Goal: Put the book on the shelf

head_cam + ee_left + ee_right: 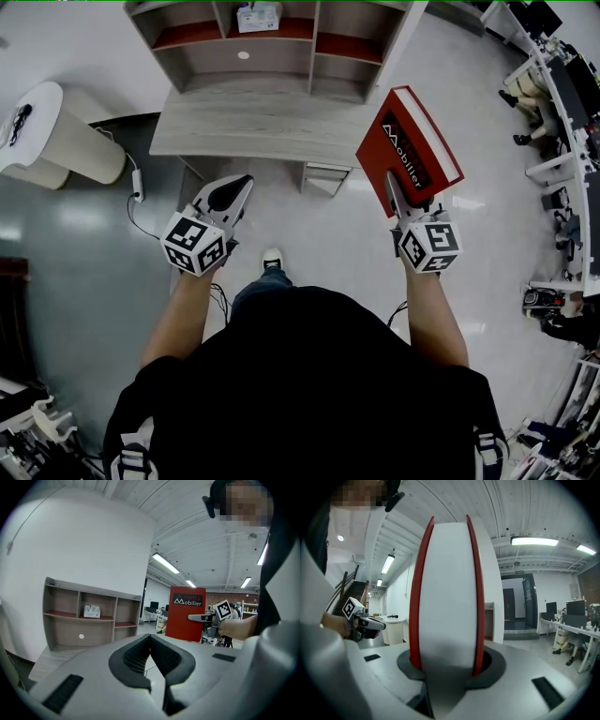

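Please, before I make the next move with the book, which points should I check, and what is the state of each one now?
1. Grip: the right gripper has its jaws clamped on the lower edge of the red hardcover book: ok.
2. Left gripper free: jaws together, nothing between them: ok.
3. Free compartment: in the grey wooden shelf unit the right compartments look empty. The small white box sits only in the upper middle one: ok.
4. Book in the shelf: held apart from it, on the near side of the grey wooden desk: not ok.
5. Book fits the compartment's height: cannot tell.
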Demonstrator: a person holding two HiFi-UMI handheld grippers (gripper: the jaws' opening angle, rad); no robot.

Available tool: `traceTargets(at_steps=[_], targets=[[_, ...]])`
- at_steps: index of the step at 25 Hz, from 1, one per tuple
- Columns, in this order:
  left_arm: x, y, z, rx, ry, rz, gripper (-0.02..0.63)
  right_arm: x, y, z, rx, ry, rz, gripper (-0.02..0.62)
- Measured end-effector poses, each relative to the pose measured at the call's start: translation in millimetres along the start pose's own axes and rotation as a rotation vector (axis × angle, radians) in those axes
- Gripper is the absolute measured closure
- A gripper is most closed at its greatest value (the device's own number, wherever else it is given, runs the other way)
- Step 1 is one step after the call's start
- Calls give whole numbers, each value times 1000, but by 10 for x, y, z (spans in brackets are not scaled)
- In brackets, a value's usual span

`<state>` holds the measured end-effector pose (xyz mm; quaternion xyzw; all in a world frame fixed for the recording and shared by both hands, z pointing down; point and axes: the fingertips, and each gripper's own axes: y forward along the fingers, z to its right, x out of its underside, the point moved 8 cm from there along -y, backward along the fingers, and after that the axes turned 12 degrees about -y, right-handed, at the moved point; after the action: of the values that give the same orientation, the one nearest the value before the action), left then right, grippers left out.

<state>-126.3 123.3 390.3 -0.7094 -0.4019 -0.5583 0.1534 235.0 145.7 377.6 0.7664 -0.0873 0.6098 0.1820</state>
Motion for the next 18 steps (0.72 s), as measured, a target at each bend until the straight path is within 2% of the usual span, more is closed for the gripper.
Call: traceTargets(at_steps=[18], targets=[[-218, 244, -780, 23, -19, -31, 588, -60, 826, -121, -1, 22, -26, 422]])
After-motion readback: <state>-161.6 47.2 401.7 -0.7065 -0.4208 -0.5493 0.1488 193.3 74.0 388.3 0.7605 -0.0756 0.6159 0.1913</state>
